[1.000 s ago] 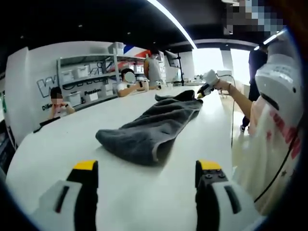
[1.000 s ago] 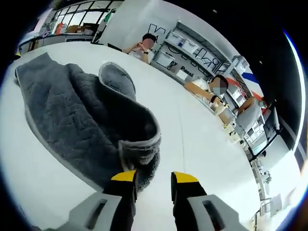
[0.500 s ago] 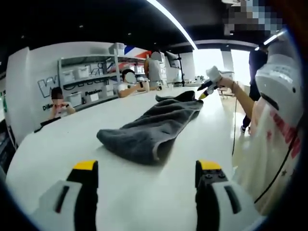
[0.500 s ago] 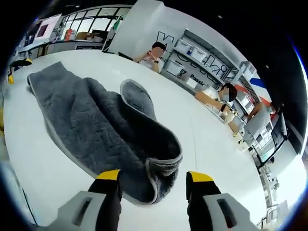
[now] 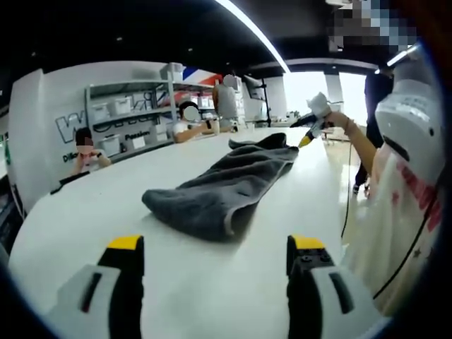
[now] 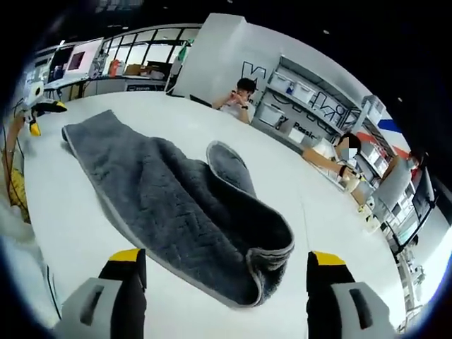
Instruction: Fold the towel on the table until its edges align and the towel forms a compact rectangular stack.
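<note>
Here the rumpled grey towel (image 6: pixel 183 212) lies just beyond the right hand-held gripper (image 6: pixel 226 272), its jaws wide apart.

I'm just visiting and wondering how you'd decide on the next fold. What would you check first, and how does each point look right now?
1. Towel fully on the table: ok, it lies as a long rumpled strip with bare table around it.
2. Edges aligned: not ok, the end nearest the right gripper is rolled over and the sides are uneven.
3. Right gripper free: ok, its jaws stand wide apart above the rolled end, holding nothing.
4. Left gripper free: ok, its jaws are open, short of the towel's other end.
5. Towel forms a compact stack: not ok.
6. Far corners lying flat: cannot tell.
</note>
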Demonstrator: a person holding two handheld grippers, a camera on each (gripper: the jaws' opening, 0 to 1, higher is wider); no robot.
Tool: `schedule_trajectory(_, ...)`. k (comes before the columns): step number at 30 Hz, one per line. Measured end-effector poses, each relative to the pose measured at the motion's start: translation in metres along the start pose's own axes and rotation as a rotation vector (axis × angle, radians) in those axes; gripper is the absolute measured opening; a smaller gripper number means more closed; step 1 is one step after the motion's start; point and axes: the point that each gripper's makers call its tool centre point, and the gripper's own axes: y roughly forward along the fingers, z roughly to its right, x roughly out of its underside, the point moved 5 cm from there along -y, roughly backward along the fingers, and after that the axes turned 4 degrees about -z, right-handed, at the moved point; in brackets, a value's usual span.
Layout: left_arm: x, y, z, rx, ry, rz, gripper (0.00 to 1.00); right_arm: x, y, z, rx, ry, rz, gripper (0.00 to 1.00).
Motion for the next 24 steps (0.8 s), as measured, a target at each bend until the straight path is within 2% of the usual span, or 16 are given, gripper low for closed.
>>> schedule_trajectory(6, 0.000, 0.000, -0.002, -0.007, 0.002, -0.005, 0.87, 0.002, -0.002, -0.007, -0.025, -0.018, 0.004, 1.00)
schedule_trajectory(14, -0.001, 0.004, -0.001, -0.001, 0.006, -0.009, 0.87, 0.006, -0.005, -0.011, -0.025, -0.028, 0.003, 1.00)
schedule_trajectory(24, -0.007, 0.019, 0.003, 0.015, 0.027, -0.022, 0.84, 0.010, -0.017, -0.019, -0.014, -0.030, 0.013, 1.00)
